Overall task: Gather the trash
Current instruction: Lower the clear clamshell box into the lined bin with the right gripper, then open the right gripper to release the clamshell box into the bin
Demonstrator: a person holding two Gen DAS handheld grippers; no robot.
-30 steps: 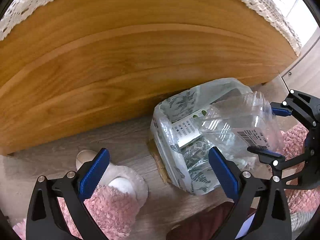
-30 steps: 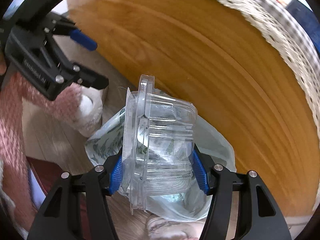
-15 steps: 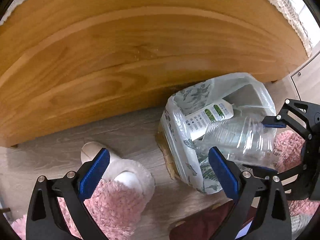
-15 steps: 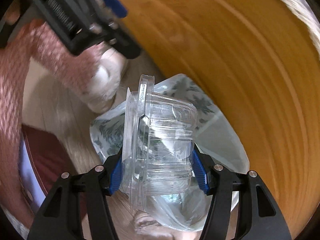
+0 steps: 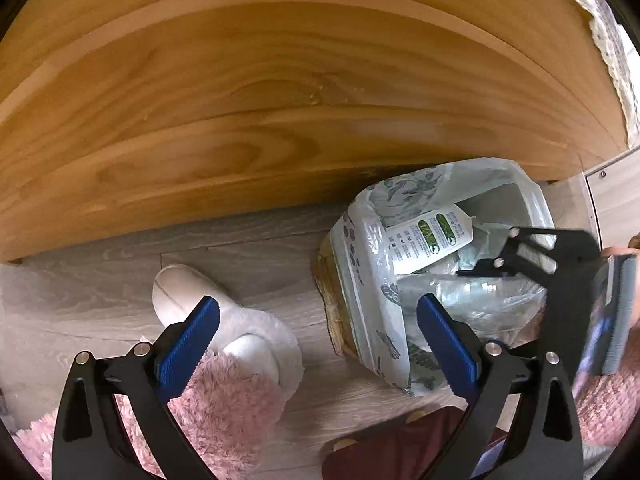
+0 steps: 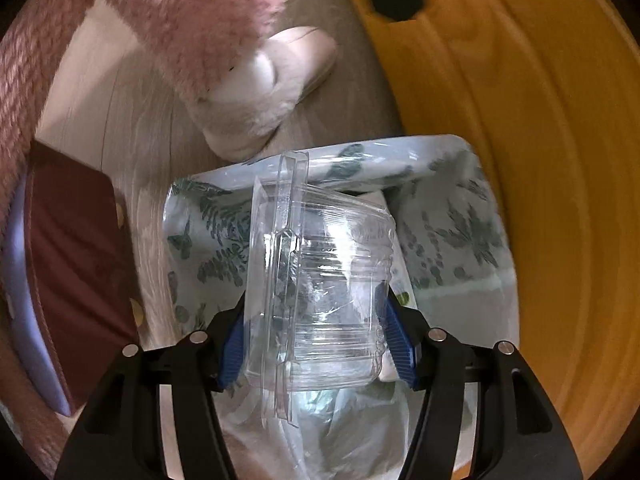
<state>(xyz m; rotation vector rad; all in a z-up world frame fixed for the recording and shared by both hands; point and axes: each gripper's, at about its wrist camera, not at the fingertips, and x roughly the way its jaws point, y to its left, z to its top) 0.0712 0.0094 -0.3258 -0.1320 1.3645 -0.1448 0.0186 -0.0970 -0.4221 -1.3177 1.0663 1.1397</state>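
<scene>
- Right gripper (image 6: 318,344) clamps clear plastic clamshell container (image 6: 320,280) between its blue pads, one pad on each side wall; left gripper (image 5: 316,344) jaws stand wide apart, nothing between them.
- Wooden panel (image 5: 280,100), biggest thing in both views: honey-toned, curved grain bands, smooth; left view alone shows lace-edged cloth (image 5: 608,40) at its top right.
- Floor (image 5: 100,280): pale grey wood-look planks.
- Trash bin (image 5: 360,280) stands on floor against panel foot; liner bag (image 6: 460,220) translucent white with green fern print, folded over rim.
- Container sits over bin mouth, ridged and see-through, hinged rim edge toward camera in right view; in left view it lies low inside bag under right gripper's black frame.
- Left view only: white bottle with green label (image 5: 432,236) lying in bin; woven brown bin wall below liner.
- Right view only: dark red flat cushion-like thing (image 6: 76,264) with lilac edge, left of bin; identity unclear.
- Person's pink fluffy trouser leg (image 6: 192,12) and white furry slipper (image 6: 272,92), beside bin, in both views.
- Versus a second ago: right gripper has come down, container was above bin rim, now within bag; right view has rolled, so slipper sits at top instead of left. Grip unchanged. Left gripper slightly lower, jaws same.
</scene>
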